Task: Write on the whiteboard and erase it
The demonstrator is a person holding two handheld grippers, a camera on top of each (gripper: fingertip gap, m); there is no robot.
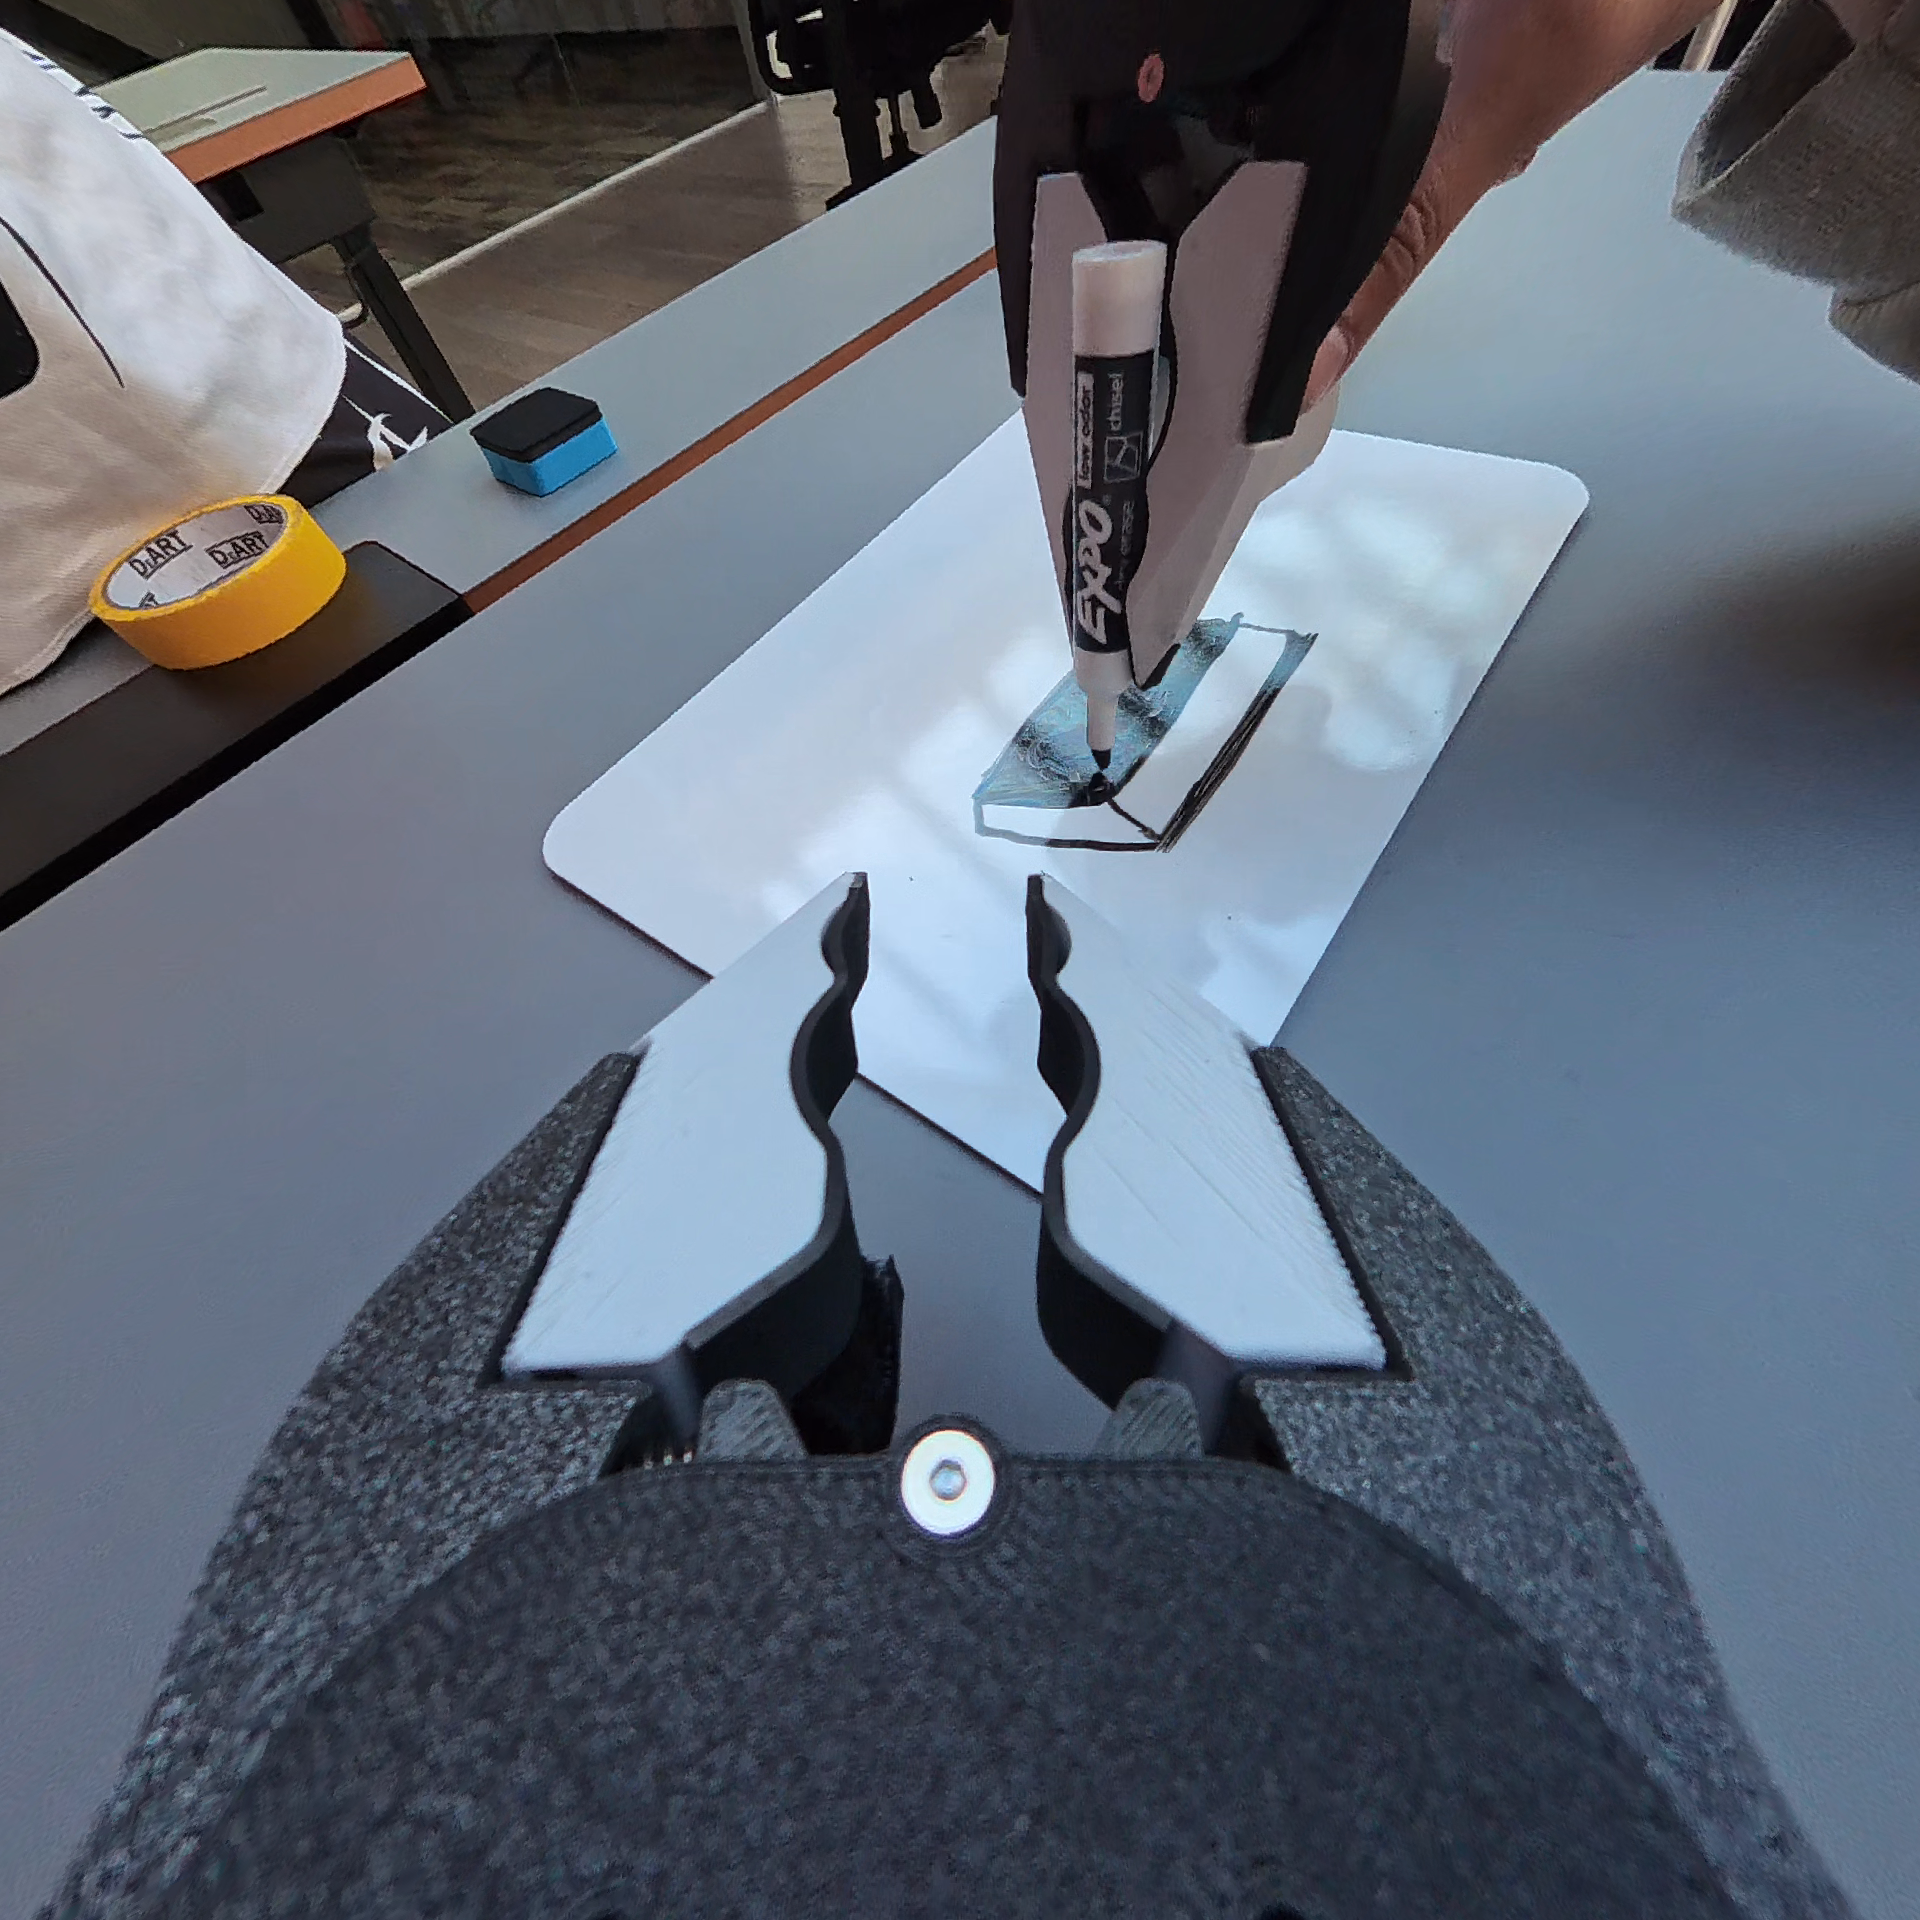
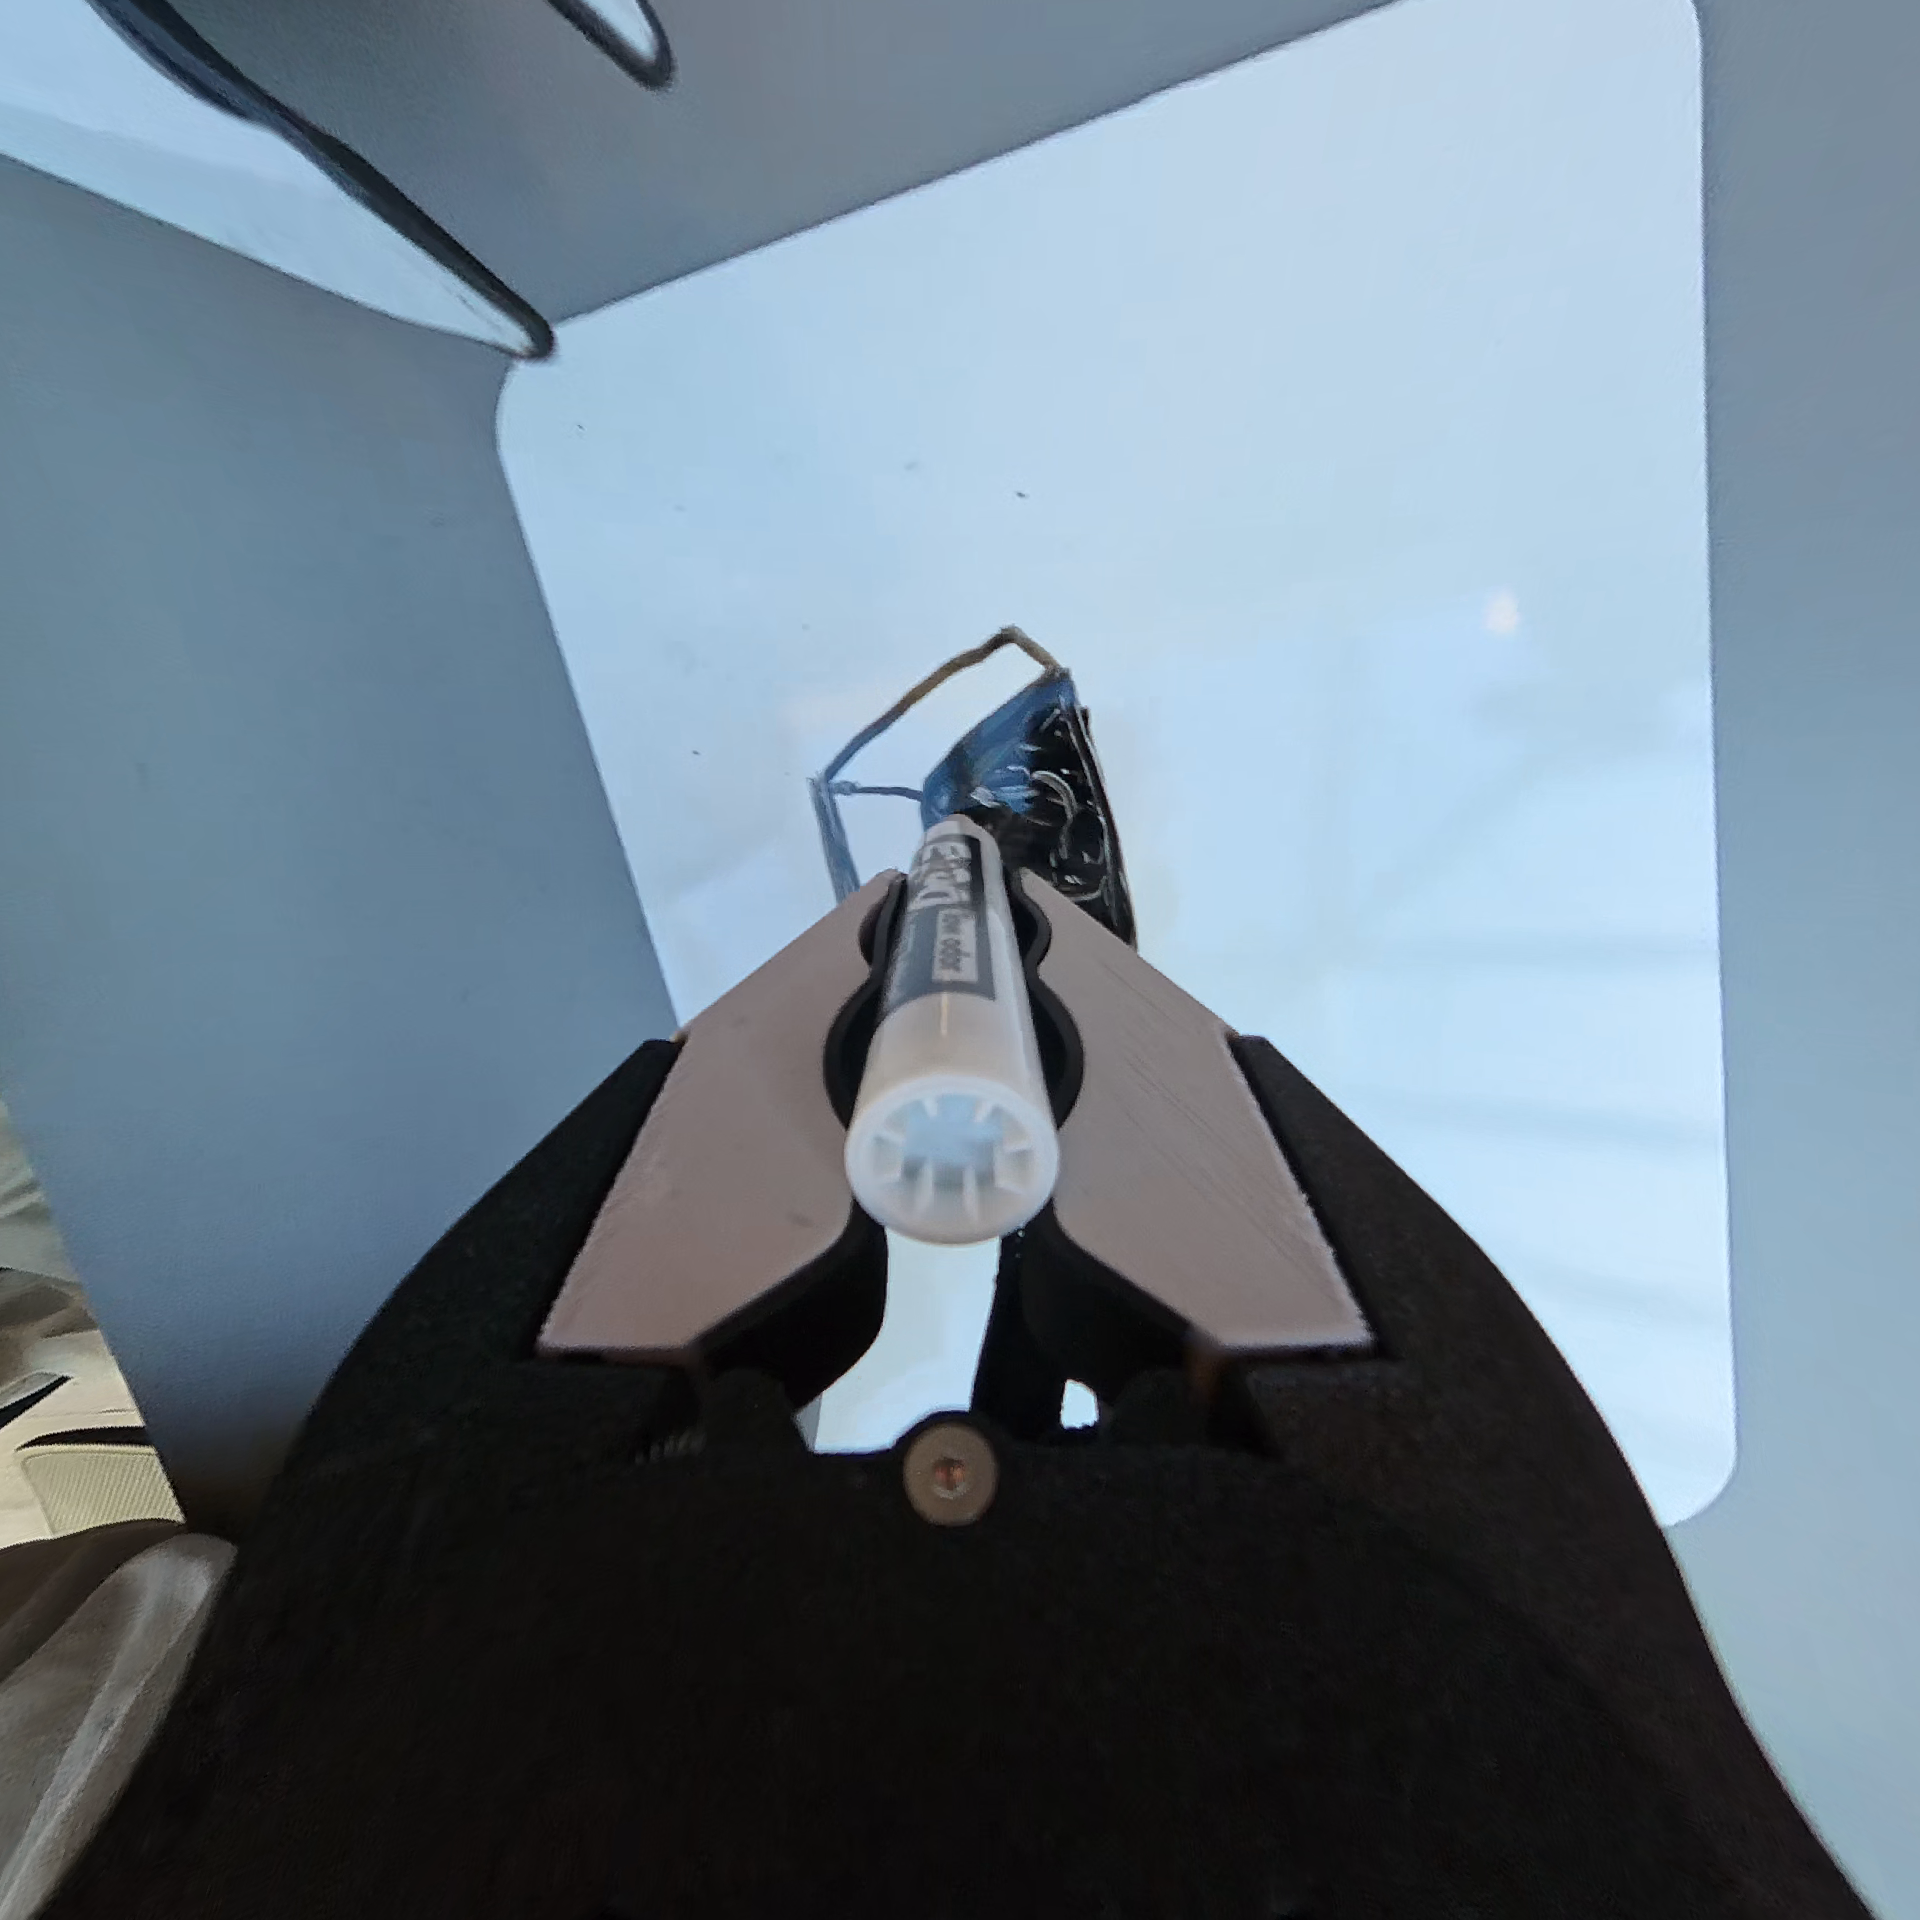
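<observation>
Marker [image 1: 1107, 499] — one, clamped by right gripper [image 1: 1143, 665], tip on one whiteboard [image 1: 790, 790]; left gripper [image 1: 945, 883] parted, empty — over board's near edge.

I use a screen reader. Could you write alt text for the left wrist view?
The right gripper presses a black marker tip-down onto a half-filled rectangle drawn on a whiteboard. The left gripper hovers open, empty. Yellow tape and an eraser lie behind.

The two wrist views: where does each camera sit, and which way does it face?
Left wrist view: on the open left hand-held gripper, low over the table, facing the whiteboard; a hand shows.
Right wrist view: on the right hand-held gripper, looking steeply down the marker.
Shared: whiteboard, marker, the drawing.
</observation>
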